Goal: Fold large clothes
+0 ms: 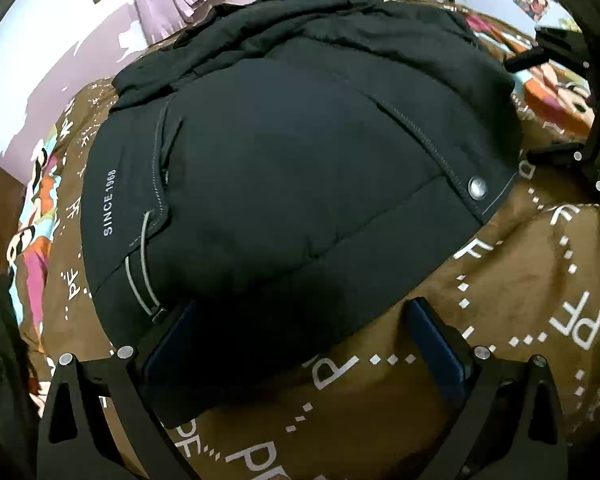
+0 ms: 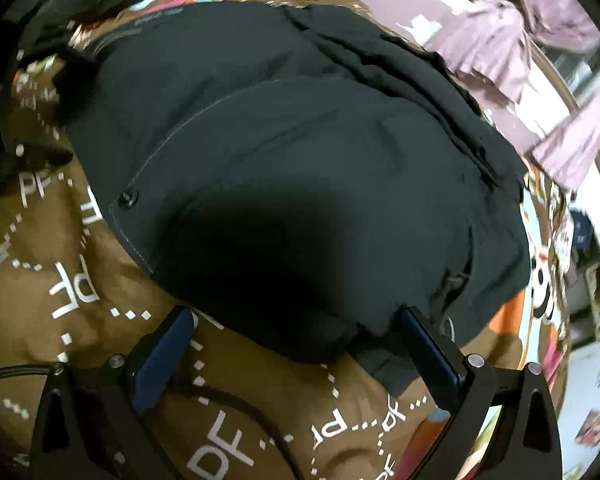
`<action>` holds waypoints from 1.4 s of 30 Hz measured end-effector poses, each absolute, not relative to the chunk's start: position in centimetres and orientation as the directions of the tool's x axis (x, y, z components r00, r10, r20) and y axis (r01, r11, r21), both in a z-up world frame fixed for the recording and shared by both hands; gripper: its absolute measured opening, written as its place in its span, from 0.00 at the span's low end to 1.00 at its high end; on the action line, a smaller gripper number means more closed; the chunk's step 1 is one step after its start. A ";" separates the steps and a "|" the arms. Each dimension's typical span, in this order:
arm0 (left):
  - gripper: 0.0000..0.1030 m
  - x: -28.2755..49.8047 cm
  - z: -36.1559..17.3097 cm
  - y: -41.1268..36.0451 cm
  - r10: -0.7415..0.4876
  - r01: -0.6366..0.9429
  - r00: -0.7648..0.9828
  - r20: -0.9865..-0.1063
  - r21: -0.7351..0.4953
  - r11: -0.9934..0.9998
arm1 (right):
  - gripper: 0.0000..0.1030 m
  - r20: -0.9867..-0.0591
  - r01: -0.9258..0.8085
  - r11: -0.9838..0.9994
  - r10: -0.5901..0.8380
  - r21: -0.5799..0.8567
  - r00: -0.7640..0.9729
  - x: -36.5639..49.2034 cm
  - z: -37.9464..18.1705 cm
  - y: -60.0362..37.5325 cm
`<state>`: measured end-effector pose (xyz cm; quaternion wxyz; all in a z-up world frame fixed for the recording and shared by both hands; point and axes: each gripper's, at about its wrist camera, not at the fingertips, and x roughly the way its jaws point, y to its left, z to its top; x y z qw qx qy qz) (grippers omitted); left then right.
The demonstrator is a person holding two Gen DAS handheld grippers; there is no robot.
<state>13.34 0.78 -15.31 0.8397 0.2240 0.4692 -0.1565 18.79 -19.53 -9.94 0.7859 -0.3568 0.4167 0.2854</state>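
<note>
- The black padded jacket (image 1: 300,152) is lying spread on the bed, on a brown blanket (image 1: 500,300) printed with white letters. It takes up most of what both cameras see.
- Left claw (image 1: 300,344) is spread wide, holding nothing. Its fingers sit either side of the jacket's near hem, with fabric bulging up between them but not pinched.
- Right claw (image 2: 296,344) is the same: wide apart and empty, poised at the near edge of the jacket (image 2: 300,160) on its side.
- Handling guess: it looks puffy and soft, so I'd expect it to squash under a pinch and spring back rather than hold a crease. Probably light for its bulk. The shell looks smooth — could be a bit slippery.
- Where to grab: I'd go for the stitched hem or the seamed front edge near the metal snap (image 1: 477,189), where the layers are flatter and firmer than the quilted middle.
- The strip with the "SINCE 1988" print (image 1: 109,202) runs along the left side — also a thinner spot.
- One worry is catching the blanket along with the hem.
</note>
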 end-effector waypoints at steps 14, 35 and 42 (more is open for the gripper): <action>0.97 13.0 -15.5 1.1 -0.054 0.472 0.560 -0.827 0.265 0.841 | 1.00 -0.766 -0.657 0.643 0.165 -0.394 0.621 22.8 -7.7 -18.5; 0.97 12.7 -16.3 1.1 0.052 0.449 0.676 -0.735 0.467 0.762 | 1.00 -0.883 -0.649 0.761 0.314 0.014 0.349 26.4 -5.5 -20.5; 0.81 12.3 -17.1 1.1 0.116 0.396 0.759 -0.640 0.597 0.698 | 1.00 -0.891 -0.650 0.760 0.309 0.021 0.332 25.7 -6.2 -20.9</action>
